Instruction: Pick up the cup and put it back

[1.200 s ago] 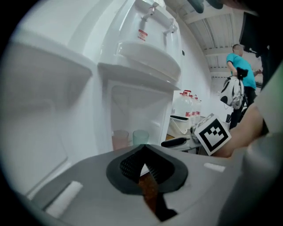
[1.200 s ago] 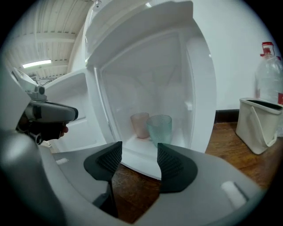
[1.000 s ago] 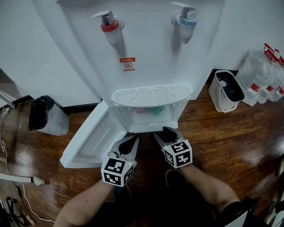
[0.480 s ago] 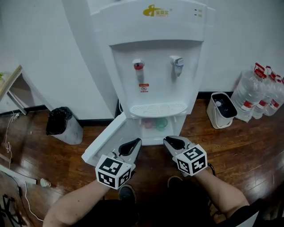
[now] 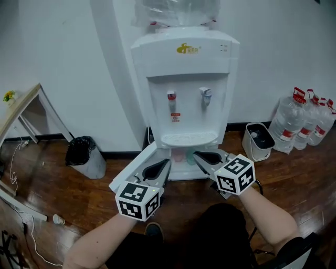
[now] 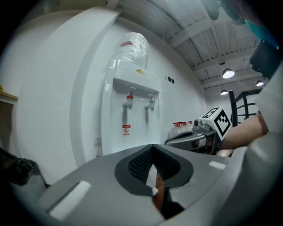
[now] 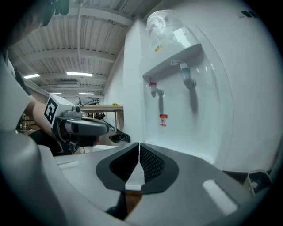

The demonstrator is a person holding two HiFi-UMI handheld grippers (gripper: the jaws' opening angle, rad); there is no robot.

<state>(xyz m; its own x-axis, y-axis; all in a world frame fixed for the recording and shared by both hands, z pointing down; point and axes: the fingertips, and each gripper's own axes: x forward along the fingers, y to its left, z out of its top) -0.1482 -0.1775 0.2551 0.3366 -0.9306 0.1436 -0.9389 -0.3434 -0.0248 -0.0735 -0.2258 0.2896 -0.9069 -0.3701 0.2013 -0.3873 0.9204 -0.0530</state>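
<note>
Both grippers are up in front of the dispenser (image 5: pixel 185 68), side by side, marker cubes facing the camera. Left gripper (image 5: pixel 167 164): its jaws have just been opening, and its own view shows a thin wedge of daylight between the pads with nothing in it. So it's a little apart and empty. Right gripper (image 5: pixel 197 155): its jaws have just been closing, and now the pads stand together with only a hairline seam, nothing caught between them. No cup in either one!

And the cup (image 5: pixel 184 156)? It's back in the low compartment under the drip tray (image 5: pixel 189 139), a faint pale-green smudge from the head view (too small to tell anything more). The compartment door (image 5: pixel 131 171) hangs wide open to the left, lying out over the wooden floor (image 5: pixel 294 176). The right gripper's tips sit just beside the compartment mouth in the picture, and the left gripper's tips are over the door's edge.

Up top, a big bottle (image 5: pixel 176 10) is seated on the dispenser, with the red tap (image 5: pixel 171 96) and blue tap (image 5: pixel 206 93) above the tray. A black-bagged bin (image 5: pixel 85 157) stands left by the wall. On the right are a white bin (image 5: pixel 257 142) and a cluster of water jugs (image 5: pixel 310 118). A table corner (image 5: pixel 21 110) pokes in at far left.
</note>
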